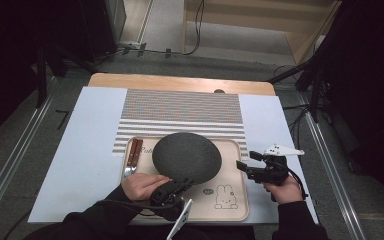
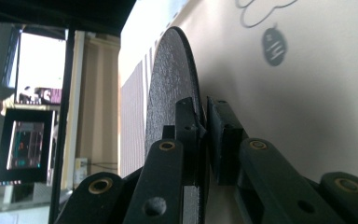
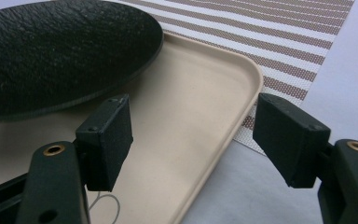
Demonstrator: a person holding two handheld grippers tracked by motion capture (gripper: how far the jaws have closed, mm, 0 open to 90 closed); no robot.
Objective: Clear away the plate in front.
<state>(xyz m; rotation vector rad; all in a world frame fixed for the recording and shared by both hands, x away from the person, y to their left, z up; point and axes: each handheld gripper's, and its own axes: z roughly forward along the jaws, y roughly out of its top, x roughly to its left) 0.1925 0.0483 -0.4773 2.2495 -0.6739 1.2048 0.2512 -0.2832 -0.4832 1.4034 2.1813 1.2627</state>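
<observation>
Gripping: left gripper pinches the near rim of the dark round plate, one jaw above and one below the edge, as the left gripper view shows.
Plate position: over the beige tray, far side raised, apparently tilted off the tray floor.
Right gripper: right gripper holds nothing, jaws spread wide, straddling the tray's right rim without touching it.
Doing it well: keep the pinch deep on the rim and the wrist level, since the textured plate looks heavy for an edge hold and could swing; clamping the tray rim with the free gripper would probably steady it.
Beside the plate: cutlery lies at the tray's left end.
Surface: striped placemat on a pale sheet over a wooden table.
Room: dark, cables on a grey floor.
</observation>
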